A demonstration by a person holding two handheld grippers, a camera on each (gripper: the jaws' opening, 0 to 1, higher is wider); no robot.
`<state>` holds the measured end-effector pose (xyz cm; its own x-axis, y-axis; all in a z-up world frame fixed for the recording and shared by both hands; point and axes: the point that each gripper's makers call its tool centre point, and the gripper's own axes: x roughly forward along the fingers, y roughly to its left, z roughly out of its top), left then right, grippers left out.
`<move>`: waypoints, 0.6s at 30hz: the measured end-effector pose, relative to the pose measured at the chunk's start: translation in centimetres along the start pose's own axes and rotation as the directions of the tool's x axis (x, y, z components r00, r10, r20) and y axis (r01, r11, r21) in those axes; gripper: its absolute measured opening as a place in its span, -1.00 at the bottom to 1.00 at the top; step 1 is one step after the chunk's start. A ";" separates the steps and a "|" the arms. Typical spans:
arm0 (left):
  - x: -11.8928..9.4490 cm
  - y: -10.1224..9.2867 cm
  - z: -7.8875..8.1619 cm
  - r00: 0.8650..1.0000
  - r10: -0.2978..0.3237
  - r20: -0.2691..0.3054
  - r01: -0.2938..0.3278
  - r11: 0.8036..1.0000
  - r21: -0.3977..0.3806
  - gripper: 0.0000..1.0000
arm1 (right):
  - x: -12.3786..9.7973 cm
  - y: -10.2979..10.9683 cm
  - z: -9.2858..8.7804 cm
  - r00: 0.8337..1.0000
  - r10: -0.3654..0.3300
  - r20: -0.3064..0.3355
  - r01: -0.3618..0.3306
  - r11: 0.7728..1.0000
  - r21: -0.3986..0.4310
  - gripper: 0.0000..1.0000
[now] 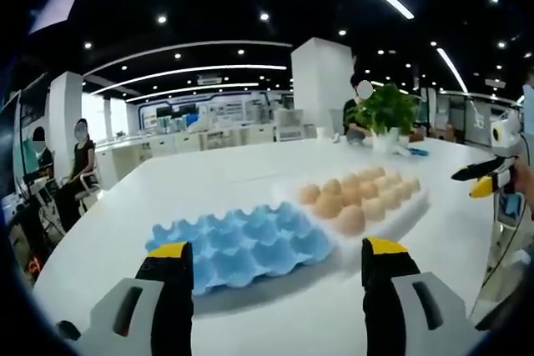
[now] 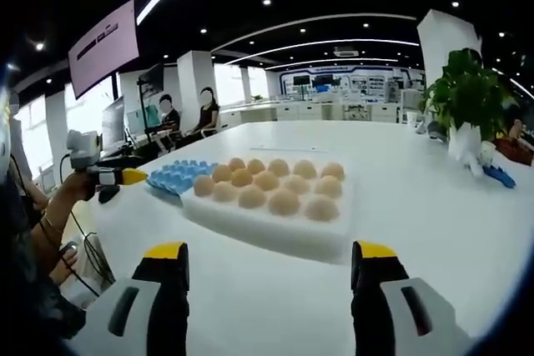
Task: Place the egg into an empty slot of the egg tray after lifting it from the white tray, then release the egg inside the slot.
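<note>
Yellow-tipped and spread wide with nothing between its jaws, the left gripper [image 1: 279, 260] hovers before the blue egg tray [image 1: 240, 242], the right gripper [image 2: 271, 264], equally agape, before the eggs [image 2: 269, 183] on the white tray [image 2: 275, 235], on a white table [image 2: 400, 206].

Eggs [image 2: 269, 181] are sitting in the white tray [image 2: 275, 235] on the bench [image 2: 400, 172], the egg tray [image 1: 242, 243] touching beside it, a plant [image 2: 467, 97] standing beyond.
</note>
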<state>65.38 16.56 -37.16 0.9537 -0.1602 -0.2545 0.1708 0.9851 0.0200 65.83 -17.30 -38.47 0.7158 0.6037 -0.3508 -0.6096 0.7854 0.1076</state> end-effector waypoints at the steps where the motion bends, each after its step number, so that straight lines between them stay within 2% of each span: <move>1: 0.1 -0.1 -0.1 1.000 0.000 -0.003 0.000 1.000 -0.001 0.68 | 0.0 0.0 0.0 1.000 0.000 -0.001 0.000 1.000 0.001 0.65; 8: 0.8 -0.2 -0.1 1.000 -0.004 -0.008 0.004 1.000 -0.004 0.61 | 0.0 -0.2 -0.2 1.000 -0.005 -0.003 0.005 1.000 0.009 0.65; 18: 2.3 -0.1 0.7 1.000 0.002 -0.002 -0.002 1.000 0.001 0.56 | 0.2 -0.1 0.0 1.000 -0.005 -0.005 0.005 1.000 0.007 0.64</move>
<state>67.67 16.08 -37.09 0.9535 -0.1577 -0.2567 0.1687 0.9854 0.0215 66.07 -17.25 -38.59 0.7172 0.5989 -0.3563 -0.6036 0.7894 0.1120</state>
